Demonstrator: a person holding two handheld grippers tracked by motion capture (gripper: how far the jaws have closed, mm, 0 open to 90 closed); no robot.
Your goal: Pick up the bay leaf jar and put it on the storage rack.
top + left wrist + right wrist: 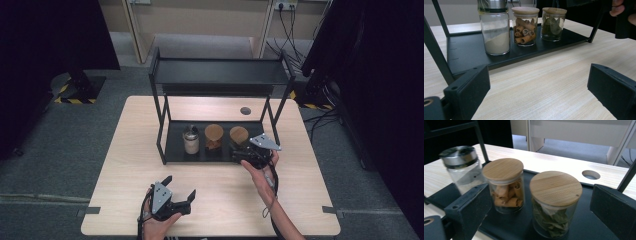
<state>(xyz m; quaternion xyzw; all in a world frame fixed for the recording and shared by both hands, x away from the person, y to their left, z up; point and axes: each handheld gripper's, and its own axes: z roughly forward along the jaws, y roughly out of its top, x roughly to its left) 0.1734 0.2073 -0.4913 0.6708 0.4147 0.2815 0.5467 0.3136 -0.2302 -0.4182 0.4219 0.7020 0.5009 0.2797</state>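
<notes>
- We look along our left gripper [537,90]: both black jaws stand wide apart over bare pale wood table [544,85], nothing between them.
- Black rack tray [466,53] lies ahead, its corner post [435,50] slanting at left.
- Three jars in a row on the tray: steel-capped jar [494,30] with pale powder, cork-lidded jar [525,26] of rolled brown sticks, cork-lidded jar [553,23] of dried leaves.
- Top right: fingers [617,8] on a black body, partly cropped.

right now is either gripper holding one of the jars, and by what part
Nothing is held. The right gripper stands open, its fingers either side of the wooden-lidded glass jar of green leaves without pressing on it. The left gripper is open over bare table.
</notes>
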